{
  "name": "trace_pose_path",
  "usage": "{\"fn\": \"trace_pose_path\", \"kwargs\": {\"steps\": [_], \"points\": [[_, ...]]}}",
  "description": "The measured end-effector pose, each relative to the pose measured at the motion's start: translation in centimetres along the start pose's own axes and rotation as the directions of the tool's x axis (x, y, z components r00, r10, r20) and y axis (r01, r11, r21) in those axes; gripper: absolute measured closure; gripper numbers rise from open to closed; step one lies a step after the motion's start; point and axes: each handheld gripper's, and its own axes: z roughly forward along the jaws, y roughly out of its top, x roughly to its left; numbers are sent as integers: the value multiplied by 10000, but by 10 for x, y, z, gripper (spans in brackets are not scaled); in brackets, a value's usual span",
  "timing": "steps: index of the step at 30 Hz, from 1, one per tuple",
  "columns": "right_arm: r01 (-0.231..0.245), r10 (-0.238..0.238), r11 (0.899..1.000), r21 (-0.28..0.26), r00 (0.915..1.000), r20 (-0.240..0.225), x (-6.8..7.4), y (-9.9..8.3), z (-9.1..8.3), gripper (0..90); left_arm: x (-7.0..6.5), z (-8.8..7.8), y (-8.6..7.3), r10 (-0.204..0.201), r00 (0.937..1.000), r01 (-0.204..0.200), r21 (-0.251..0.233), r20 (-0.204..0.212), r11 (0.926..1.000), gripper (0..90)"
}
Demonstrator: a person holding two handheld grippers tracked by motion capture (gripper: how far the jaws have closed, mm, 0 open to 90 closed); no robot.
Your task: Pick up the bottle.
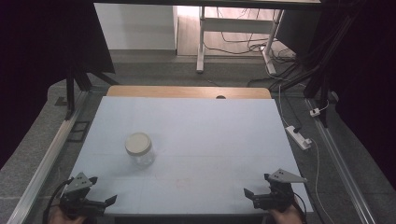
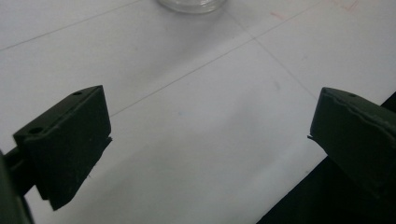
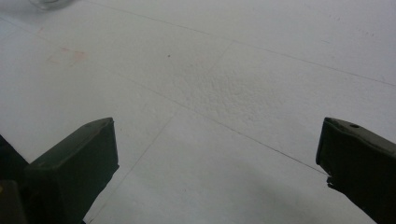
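One container stands on the pale blue-white tabletop (image 1: 210,140): a small clear glass jar with a round cream-white lid (image 1: 139,149), upright, left of the middle and nearer the person's edge than the far wooden edge. The lid sits flat on top, closing the jar. Through the glass wall nothing can be made out inside, though the high view is too small and dim to be sure that the jar is empty. In the left gripper view the jar's clear base (image 2: 191,4) shows at the top edge, ahead of the fingers and well apart from them.

The left gripper (image 1: 102,190) is held at the near left corner of the tabletop, its two black fingers (image 2: 70,140) spread wide with only bare surface between them. The right gripper (image 1: 257,185) is held at the near right corner, well apart from the jar, its black fingers (image 3: 74,168) likewise spread wide over bare tabletop. A faint reddish mark (image 3: 65,55) lies on the surface ahead of the right gripper. Neither gripper touches the jar.
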Motion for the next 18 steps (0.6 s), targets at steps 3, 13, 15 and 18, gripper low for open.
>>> {"fn": "trace_pose_path", "kwargs": {"steps": [3,13,15,18], "points": [[26,-26,10000,59,10000,-19,0,0,1,0,0,0,3,-1,9999,5,-215,166,9998,0],[71,-71,9999,109,10000,-30,0,0,1,0,0,0,8,83,9997,-70,-541,238,9985,0],[86,-85,9999,112,10000,-34,0,0,1,0,0,1,9,119,9995,-102,-596,286,9982,0],[102,-102,9999,111,9999,-39,0,0,1,0,2,3,11,219,9982,-177,-737,556,9971,0]]}}
